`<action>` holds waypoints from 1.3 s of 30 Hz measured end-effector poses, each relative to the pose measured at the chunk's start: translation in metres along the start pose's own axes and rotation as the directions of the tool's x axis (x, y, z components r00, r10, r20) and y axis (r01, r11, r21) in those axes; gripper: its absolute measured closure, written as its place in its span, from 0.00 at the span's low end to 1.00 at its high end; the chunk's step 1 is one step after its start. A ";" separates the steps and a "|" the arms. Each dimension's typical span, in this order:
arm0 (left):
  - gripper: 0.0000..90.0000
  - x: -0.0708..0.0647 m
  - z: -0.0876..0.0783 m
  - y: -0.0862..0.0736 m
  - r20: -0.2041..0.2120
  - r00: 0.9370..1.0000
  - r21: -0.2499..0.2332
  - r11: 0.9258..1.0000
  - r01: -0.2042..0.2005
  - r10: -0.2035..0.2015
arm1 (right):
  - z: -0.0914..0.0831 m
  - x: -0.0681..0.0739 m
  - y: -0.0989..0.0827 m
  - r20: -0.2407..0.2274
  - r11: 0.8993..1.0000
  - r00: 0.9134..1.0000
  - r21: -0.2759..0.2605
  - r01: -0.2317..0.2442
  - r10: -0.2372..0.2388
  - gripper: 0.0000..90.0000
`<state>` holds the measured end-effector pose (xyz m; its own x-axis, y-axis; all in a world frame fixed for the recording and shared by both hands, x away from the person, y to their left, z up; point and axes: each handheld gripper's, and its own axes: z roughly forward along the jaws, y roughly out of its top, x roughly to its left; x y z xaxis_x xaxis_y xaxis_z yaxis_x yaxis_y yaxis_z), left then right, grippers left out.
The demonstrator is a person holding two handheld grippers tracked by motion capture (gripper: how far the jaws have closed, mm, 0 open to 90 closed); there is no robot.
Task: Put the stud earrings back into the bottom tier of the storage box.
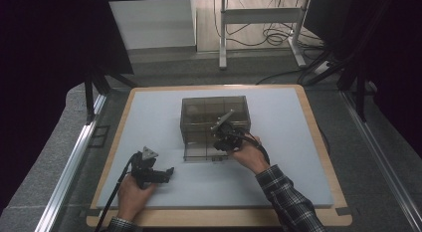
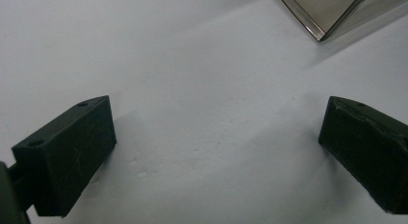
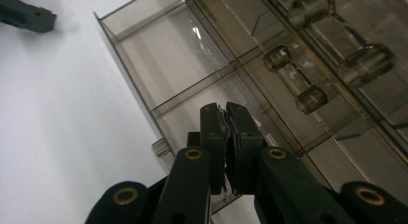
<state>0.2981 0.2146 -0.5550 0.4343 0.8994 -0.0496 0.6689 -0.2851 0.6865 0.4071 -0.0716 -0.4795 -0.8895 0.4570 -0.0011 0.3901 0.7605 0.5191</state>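
Hovering over the pulled-out drawer (image 3: 159,75), the right claw (image 3: 226,113) is closed, seemingly empty; left claw (image 2: 216,152) gapes wide.

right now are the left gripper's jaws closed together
No, the left gripper has its jaws standing wide apart over the bare white table, with nothing between them.

**Counting the things on the table**

One smoky clear drawer cabinet (image 1: 214,117) is standing at the middle of one white mat (image 1: 149,117), with one drawer (image 1: 201,151) sticking out at the near side. Two grippers are showing: the left gripper (image 1: 168,173) and the right gripper (image 1: 219,144).
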 end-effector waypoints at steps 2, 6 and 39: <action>0.00 0.000 0.000 0.000 0.000 1.000 0.000 1.000 0.000 0.000 | 0.004 -0.002 -0.001 0.002 1.000 1.000 0.003 -0.003 0.003 0.94; 0.00 0.000 0.000 0.000 0.000 1.000 0.000 1.000 0.001 -0.001 | 0.011 -0.005 -0.003 0.003 1.000 1.000 0.011 -0.011 0.011 0.94; 0.00 0.000 0.000 0.000 0.000 1.000 0.003 1.000 -0.005 0.005 | 0.004 -0.002 -0.009 -0.023 0.999 1.000 -0.037 -0.007 0.007 0.70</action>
<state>0.2981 0.2149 -0.5549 0.4375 0.8980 -0.0465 0.6688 -0.2905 0.6843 0.4065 -0.0772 -0.4876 -0.8921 0.4512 0.0219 0.3875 0.7394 0.5506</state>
